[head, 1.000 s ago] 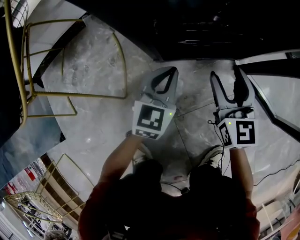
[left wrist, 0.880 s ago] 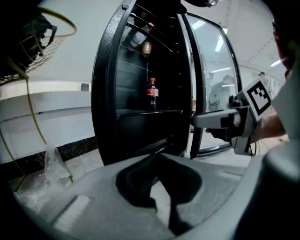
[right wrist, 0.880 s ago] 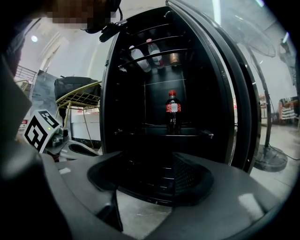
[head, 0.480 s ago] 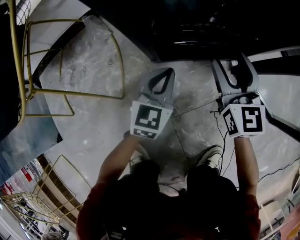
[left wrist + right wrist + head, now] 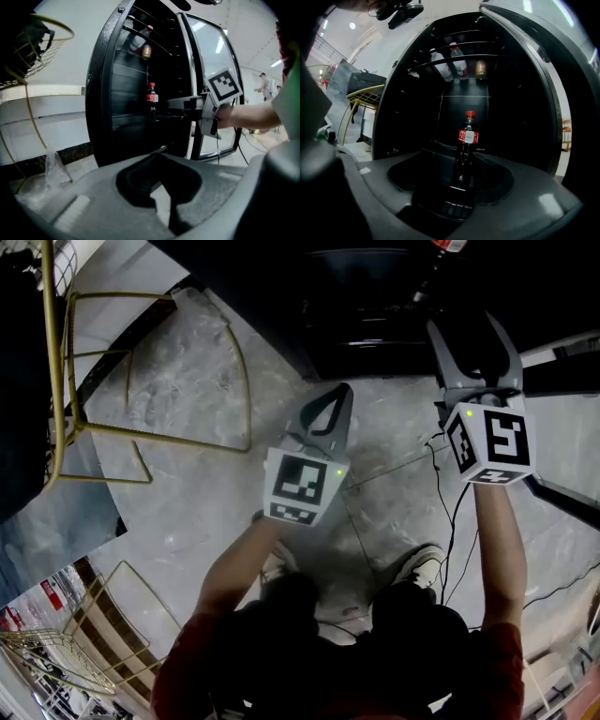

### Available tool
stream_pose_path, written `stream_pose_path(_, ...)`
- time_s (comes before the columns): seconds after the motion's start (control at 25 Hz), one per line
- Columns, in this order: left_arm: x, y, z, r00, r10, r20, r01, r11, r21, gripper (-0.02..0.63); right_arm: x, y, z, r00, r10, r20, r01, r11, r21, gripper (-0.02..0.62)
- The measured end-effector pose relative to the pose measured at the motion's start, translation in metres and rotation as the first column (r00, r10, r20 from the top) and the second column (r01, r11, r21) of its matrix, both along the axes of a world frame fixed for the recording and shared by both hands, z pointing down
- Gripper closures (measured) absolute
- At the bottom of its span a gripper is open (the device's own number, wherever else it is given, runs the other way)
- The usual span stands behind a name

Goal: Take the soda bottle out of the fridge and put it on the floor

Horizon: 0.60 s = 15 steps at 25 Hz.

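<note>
The soda bottle (image 5: 466, 140), dark with a red cap and red label, stands upright on a middle shelf of the black fridge (image 5: 101, 93). It also shows in the left gripper view as the soda bottle (image 5: 151, 98). My right gripper (image 5: 459, 161) points straight at it with its jaws spread wide, and nothing presses on the pads. From the side, the right gripper (image 5: 187, 102) reaches into the fridge opening, its tips a short way from the bottle. My left gripper (image 5: 339, 390) hangs over the floor in front of the fridge, jaws together and empty.
The fridge's glass door (image 5: 211, 51) stands open to the right. Two bottles (image 5: 450, 61) and a can (image 5: 481, 68) sit on an upper shelf. A gold wire chair (image 5: 141, 362) stands on the left, and a black cable (image 5: 452, 521) runs across the marble floor (image 5: 187, 484).
My right gripper has moved forward, from over the floor into the fridge opening. The left gripper has hardly moved.
</note>
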<state>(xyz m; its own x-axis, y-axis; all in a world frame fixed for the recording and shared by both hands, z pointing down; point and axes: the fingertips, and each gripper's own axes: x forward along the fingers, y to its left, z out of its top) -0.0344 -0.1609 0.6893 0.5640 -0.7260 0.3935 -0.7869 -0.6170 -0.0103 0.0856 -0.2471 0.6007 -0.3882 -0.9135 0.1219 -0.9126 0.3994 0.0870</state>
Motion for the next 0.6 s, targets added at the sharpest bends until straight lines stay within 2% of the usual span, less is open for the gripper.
stream_pose_path(0.08, 0.001, -0.002, -0.006, 1.0, -0.006, -0.023, 0.006, 1.0, -0.003, 0.606, -0.001, -0.007, -0.006, 1.0, -0.001, -0.027, 0.001, 1.0, 0.015, 0.318)
stream_pose_path(0.2, 0.008, -0.008, -0.012, 0.996, -0.025, -0.084, 0.022, 0.999, -0.042, 0.606, -0.002, -0.023, -0.014, 1.0, -0.011, -0.005, 0.011, 1.0, 0.004, 0.318)
stream_pose_path(0.6, 0.023, -0.029, -0.023, 0.999, -0.027, -0.042, 0.025, 0.999, -0.047, 0.606, 0.011, -0.084, -0.035, 0.988, 0.056, 0.147, -0.053, 0.998, -0.02, 0.316)
